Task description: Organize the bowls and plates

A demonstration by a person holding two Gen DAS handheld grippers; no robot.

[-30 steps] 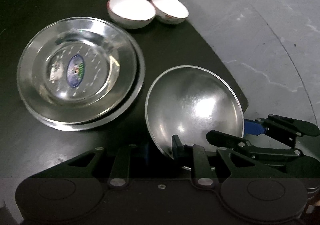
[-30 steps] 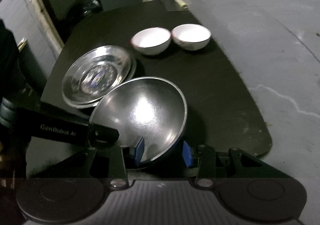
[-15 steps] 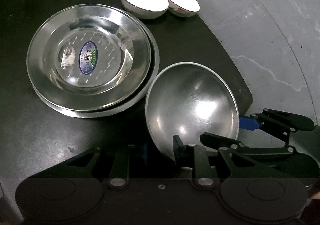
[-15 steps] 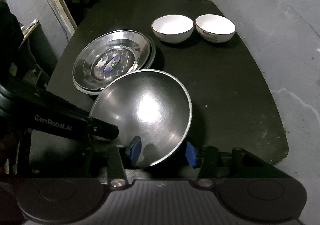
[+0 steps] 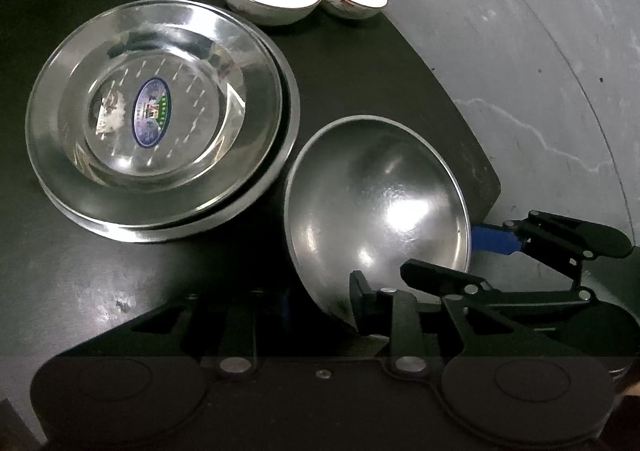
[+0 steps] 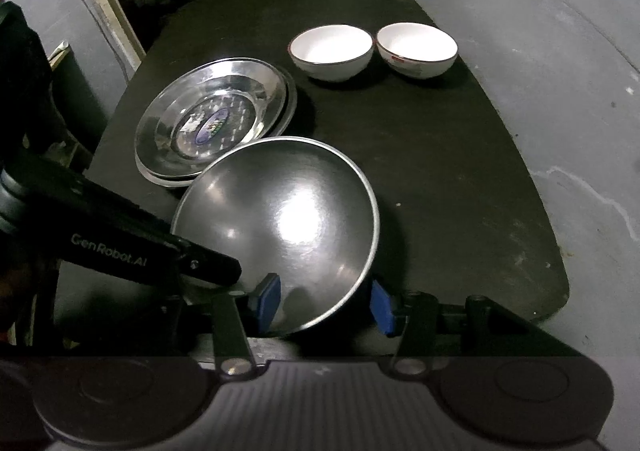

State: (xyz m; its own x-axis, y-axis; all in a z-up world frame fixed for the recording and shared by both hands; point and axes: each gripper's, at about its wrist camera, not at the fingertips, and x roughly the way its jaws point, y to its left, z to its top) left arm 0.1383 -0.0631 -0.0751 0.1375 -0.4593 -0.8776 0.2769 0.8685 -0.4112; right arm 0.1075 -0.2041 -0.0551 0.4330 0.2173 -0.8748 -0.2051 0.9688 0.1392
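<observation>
Progress: two steel plates [image 6: 212,119] already nested on the bench [image 6: 440,155]; steel bowl [image 6: 280,227] and both white bowls [image 6: 332,51] left to sort, I judge.
Steel bowl: tilted, shiny, just beside the plates, nearer the cameras.
Left hand-held gripper [image 5: 324,303]: clamped on the bowl's rim, it seems.
Right hand-held gripper [image 6: 324,301]: fingers apart, straddling the rim.

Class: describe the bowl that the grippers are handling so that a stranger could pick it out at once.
On the dark tabletop, look nearest the camera, in front of the stacked steel plates. The tilted steel bowl sits between both grippers' fingers. Unlike the two small white bowls at the back, it is big, plain metal, unlabelled.
</observation>
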